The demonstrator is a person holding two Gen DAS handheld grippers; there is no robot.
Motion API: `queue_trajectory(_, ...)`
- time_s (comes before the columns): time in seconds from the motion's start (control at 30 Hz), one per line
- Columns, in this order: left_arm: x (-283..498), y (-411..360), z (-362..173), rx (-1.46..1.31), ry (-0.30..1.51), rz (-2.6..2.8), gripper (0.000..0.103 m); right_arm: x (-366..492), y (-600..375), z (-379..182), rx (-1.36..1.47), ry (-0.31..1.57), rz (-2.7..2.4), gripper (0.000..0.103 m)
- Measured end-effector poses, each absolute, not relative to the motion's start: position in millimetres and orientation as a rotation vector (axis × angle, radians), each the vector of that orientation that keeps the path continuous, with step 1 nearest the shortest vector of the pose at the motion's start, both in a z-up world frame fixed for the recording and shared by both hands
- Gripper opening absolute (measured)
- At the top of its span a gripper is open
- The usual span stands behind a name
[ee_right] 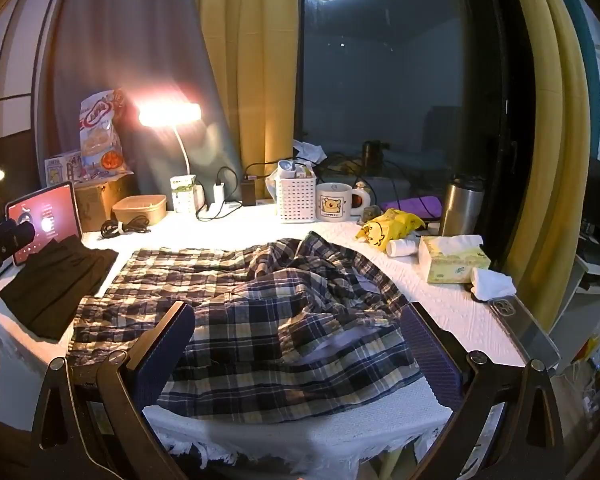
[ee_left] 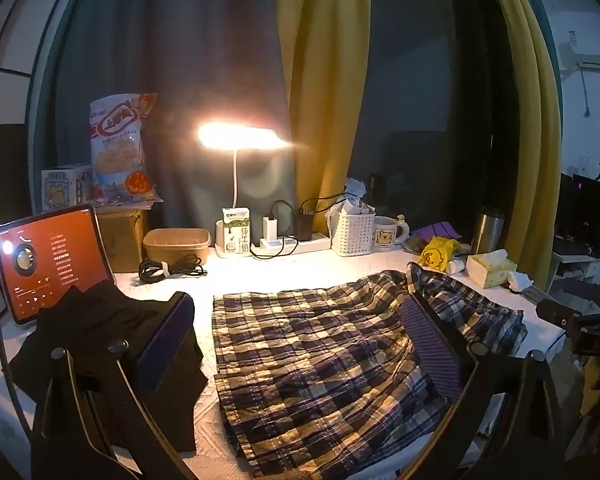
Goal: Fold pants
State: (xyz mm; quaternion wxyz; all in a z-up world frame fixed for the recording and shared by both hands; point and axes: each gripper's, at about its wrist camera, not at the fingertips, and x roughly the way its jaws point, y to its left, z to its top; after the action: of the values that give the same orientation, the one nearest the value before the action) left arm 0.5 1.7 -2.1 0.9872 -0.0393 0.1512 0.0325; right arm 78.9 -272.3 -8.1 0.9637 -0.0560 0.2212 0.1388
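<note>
Plaid pants point(ee_left: 320, 356) in navy, cream and tan lie spread on the white table cloth point(ee_left: 260, 272). Their left part is flat. Their right part is bunched and rumpled point(ee_right: 300, 280). My left gripper point(ee_left: 296, 336) is open and hovers above the flat left part of the pants, holding nothing. My right gripper point(ee_right: 296, 344) is open and hovers above the rumpled right part near the table's front edge, holding nothing. A folded black garment point(ee_left: 100, 344) lies at the left, also in the right wrist view point(ee_right: 56, 280).
A lit tablet point(ee_left: 48, 260) stands at the far left. Along the back: a lamp point(ee_left: 240, 136), milk carton point(ee_left: 238, 236), power strip point(ee_left: 292, 242), white basket point(ee_right: 296, 200), mug point(ee_right: 334, 204), steel flask point(ee_right: 460, 206). A tissue box point(ee_right: 452, 260) and phone point(ee_right: 528, 328) lie at the right.
</note>
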Motion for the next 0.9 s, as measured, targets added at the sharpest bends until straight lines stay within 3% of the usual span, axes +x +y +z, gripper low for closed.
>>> queue_trajectory(0.9,-0.4,-2.4,-3.1,-0.063,0.319,0.051,0.102,80.0,-271.9,-5.7,-0.112,0.448,0.282,0.103)
